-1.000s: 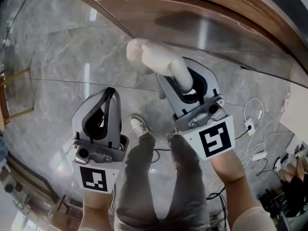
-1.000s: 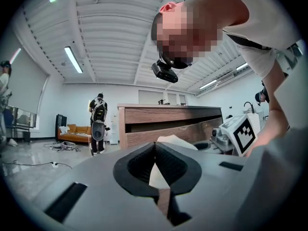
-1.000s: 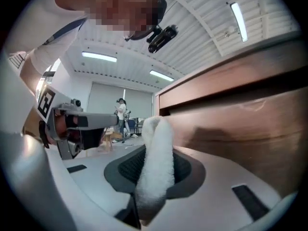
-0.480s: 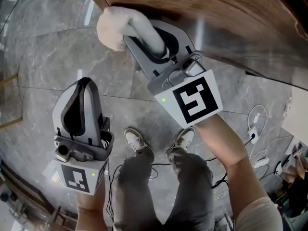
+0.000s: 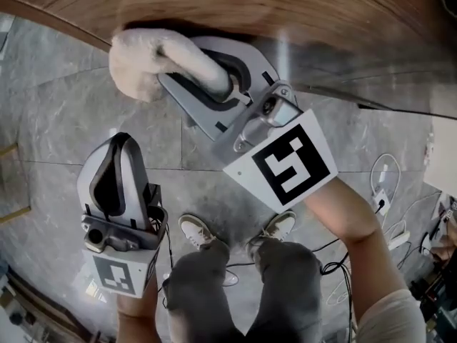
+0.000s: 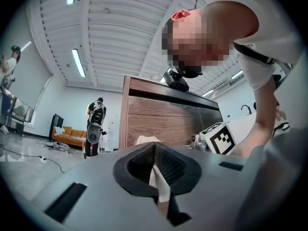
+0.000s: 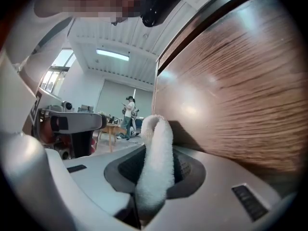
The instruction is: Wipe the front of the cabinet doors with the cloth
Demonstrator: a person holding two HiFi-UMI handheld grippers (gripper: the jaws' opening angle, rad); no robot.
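Observation:
A fluffy cream cloth (image 5: 139, 59) is clamped in my right gripper (image 5: 175, 64), which is shut on it. The cloth's bunched end presses against the brown wood-grain cabinet door (image 5: 285, 6) at the top of the head view. In the right gripper view the cloth (image 7: 156, 162) stands up between the jaws, with the cabinet door (image 7: 240, 90) close on the right. My left gripper (image 5: 123, 141) hangs lower left over the floor, shut with nothing in it. In the left gripper view its jaws (image 6: 154, 146) meet, and the cabinet (image 6: 163, 124) stands ahead.
Grey marble floor (image 5: 64, 120) lies below. The person's shoes (image 5: 196, 231) stand between the grippers. White cables and a plug (image 5: 378, 191) lie on the floor at the right. A person (image 6: 95, 124) stands far off beside the cabinet's left edge.
My right gripper has carried the cloth leftward along the cabinet door, closer to the wood. The left gripper has barely shifted and stays shut.

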